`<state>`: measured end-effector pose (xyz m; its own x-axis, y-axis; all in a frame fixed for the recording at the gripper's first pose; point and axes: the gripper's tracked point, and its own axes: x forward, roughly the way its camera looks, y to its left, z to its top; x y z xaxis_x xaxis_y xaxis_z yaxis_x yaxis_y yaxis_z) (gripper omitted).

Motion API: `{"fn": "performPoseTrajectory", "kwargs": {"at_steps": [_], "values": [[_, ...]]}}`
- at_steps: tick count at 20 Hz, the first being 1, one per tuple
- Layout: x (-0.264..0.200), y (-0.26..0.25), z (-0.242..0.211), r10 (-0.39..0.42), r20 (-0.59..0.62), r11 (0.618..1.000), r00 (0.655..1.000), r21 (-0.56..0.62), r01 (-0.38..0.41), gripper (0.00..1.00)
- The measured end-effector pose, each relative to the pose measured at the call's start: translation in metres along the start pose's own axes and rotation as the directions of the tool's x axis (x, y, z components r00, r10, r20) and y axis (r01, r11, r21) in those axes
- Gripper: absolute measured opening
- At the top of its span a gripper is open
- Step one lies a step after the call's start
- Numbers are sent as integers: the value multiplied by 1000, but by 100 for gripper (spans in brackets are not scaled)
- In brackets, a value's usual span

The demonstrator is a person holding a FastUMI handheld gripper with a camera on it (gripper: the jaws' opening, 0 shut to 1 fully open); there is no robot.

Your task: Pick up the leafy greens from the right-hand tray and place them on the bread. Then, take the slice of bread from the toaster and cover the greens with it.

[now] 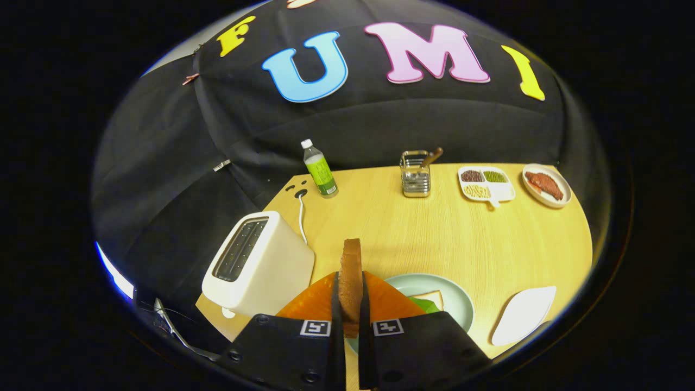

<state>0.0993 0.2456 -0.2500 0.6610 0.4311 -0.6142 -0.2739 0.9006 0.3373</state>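
Bread fills the gap between the two fingers: a toasted slice of bread [351,282] stands on edge, upright, with its narrow brown crust facing the camera, and the gripper [351,304] is pinched onto it, one finger pressing each flat face. The slice rises above the fingertips and its lower end is hidden between them.

Just beyond the fingers and a little to their right sits a pale green plate [459,301] on the wooden table [434,239]. On it lies a second slice, the bottom bread [431,298], with the leafy greens [423,305] already resting on top of it (only a corner of each peeks out past the right finger). The held slice is above and just left of that plate, not touching it.

To the left of the fingers stands the white toaster [260,266], its slot facing up. Right of the plate is a white tray [524,315]. Far across the table are a bottle [320,169], a metal utensil holder [416,175], a divided dish [486,184] and a small plate of meat [545,185].
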Motion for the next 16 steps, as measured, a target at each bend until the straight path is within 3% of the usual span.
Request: {"fn": "performPoseTrajectory", "kwargs": {"at_steps": [9,13,16], "values": [[13,-40,-34,-12,-86,998,996,66,17,13],[14,-66,-41,-53,-100,994,994,85,62,14],[14,-87,-43,-118,-109,990,987,69,125,23]]}}
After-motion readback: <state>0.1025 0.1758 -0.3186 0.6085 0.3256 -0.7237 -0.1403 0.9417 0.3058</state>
